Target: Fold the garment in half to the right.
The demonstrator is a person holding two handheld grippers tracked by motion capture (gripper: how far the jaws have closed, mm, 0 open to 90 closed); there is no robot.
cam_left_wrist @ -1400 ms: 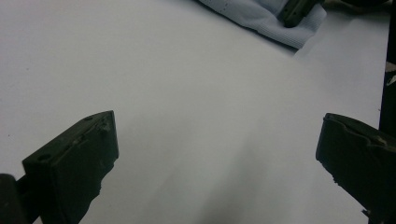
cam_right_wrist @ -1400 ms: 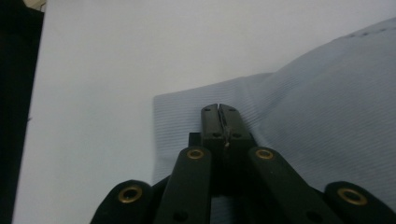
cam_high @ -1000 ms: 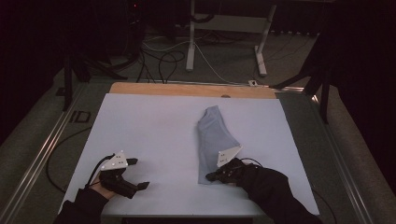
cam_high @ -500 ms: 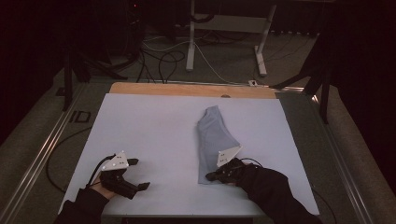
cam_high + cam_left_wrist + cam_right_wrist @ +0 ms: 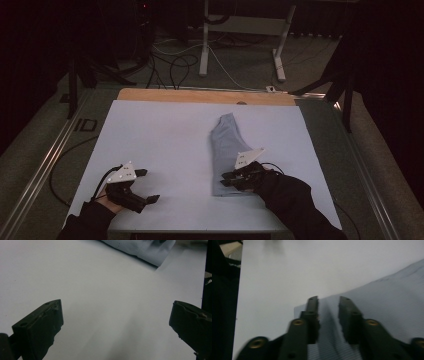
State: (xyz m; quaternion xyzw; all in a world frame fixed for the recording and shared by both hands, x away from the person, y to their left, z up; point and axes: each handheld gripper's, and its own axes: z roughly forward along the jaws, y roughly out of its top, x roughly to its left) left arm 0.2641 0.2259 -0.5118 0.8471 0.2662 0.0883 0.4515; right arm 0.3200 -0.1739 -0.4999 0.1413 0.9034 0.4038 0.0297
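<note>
Down on the white surface [image 5: 165, 140] a folded grey-blue cloth [image 5: 226, 150] lay lengthwise, right of the middle, its narrow end toward the far wooden edge [image 5: 200, 95] and its wider end toward the person. The right gripper [image 5: 231, 178] sat low over the near corner of that cloth, a dark sleeve [image 5: 295, 205] trailing back from it to the bottom of the high view. Its jaws had just been opening; in the right gripper view the right gripper [image 5: 328, 301] showed a narrow gap between its two black jaws, with the ribbed fabric [image 5: 387, 305] lying in the gap and beneath them, the pads not pressing on it. The cloth's corner ended just ahead of the jaw tips, bare white surface [image 5: 287, 270] beyond it. The left gripper [image 5: 145, 186] rested near the front left part of the surface, well apart from the cloth, with its jaws spread wide. In the left gripper view the left gripper [image 5: 116, 312] had nothing but bare surface between its jaws, and the cloth's end [image 5: 147, 252] appeared far off at the top.
</note>
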